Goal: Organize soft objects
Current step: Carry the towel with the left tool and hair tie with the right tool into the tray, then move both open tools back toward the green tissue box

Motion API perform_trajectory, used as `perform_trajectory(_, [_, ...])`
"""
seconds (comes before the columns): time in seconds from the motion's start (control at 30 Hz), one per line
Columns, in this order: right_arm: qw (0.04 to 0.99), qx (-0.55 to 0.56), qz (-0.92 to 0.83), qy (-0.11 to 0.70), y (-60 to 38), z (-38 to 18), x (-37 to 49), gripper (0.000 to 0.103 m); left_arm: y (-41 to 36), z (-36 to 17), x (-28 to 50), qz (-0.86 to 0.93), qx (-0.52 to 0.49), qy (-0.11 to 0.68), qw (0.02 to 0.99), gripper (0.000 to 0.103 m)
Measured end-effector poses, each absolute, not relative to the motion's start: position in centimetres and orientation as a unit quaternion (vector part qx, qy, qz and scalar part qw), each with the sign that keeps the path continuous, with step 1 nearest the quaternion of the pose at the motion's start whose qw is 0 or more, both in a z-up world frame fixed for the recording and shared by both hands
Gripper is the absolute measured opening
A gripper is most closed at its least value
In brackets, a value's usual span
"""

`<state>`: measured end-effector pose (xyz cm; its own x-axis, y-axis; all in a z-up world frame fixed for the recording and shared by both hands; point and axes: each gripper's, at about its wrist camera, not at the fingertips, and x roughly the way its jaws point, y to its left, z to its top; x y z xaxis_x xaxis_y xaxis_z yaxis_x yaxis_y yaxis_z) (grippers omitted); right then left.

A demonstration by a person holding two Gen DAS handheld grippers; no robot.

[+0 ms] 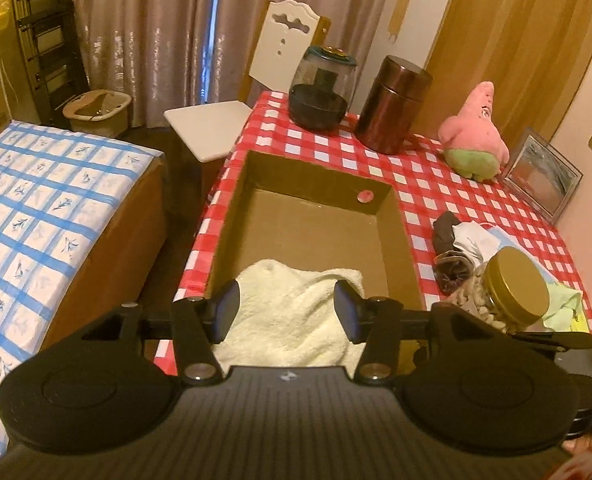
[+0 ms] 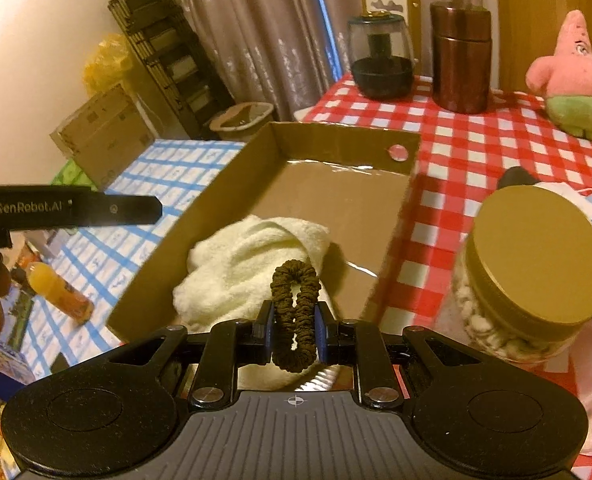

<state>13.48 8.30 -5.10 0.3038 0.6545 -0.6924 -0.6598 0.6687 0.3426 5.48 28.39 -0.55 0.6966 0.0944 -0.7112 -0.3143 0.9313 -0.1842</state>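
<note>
A cream towel (image 1: 296,320) lies bunched at the near end of the open cardboard box (image 1: 315,176) on the red checked table. My left gripper (image 1: 287,300) hovers just over it, open, pads apart on either side of the towel. In the right wrist view the towel (image 2: 240,264) sits in the same box (image 2: 335,140). My right gripper (image 2: 294,312) is shut on a brown scrunchie (image 2: 284,280), held upright above the box's near edge. A pink star plush (image 1: 473,132) sits at the table's far right.
Right of the box lie a small heap of dark and white cloth (image 1: 455,240) and a gold-lidded jar (image 1: 511,284). A copper canister (image 1: 391,104), a glass jar (image 1: 323,88) and a picture frame (image 1: 543,176) stand further back. A white chair (image 1: 216,128) is left of the table.
</note>
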Motion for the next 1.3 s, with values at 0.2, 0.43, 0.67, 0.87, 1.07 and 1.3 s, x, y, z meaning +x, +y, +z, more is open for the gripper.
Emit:
perform_trajectory(0.2, [0.808,-0.005,0.413,0.420,8.4,-4.9,13.1,0.051,28.1,-0.4,4.4,0.121,-0.145,0.368,0.910,0.056])
perform_trajectory(0.43, [0.817,0.001,0.395,0.419,6.2,-4.4,12.0,0.051,26.9,-0.2,3.0,0.125,-0.141,0.360,0.914,0.061])
perform_trajectory(0.67, [0.839,0.005,0.359,0.408,2.3,-3.3,9.7,0.051,23.4,-0.1,1.8,0.105,-0.123,0.337,0.927,0.061])
perform_trajectory(0.87, [0.861,0.017,0.313,0.401,-2.4,-2.4,8.3,0.052,19.4,0.5,1.5,0.083,-0.112,0.335,0.932,0.070])
perform_trajectory(1.07, [0.876,0.036,0.270,0.397,-7.5,-1.4,7.6,0.052,16.0,1.1,1.5,0.066,-0.111,0.338,0.932,0.077])
perform_trajectory(1.3, [0.892,0.056,0.221,0.391,-13.2,-0.2,7.2,0.053,12.2,1.5,1.8,0.041,-0.109,0.347,0.931,0.080])
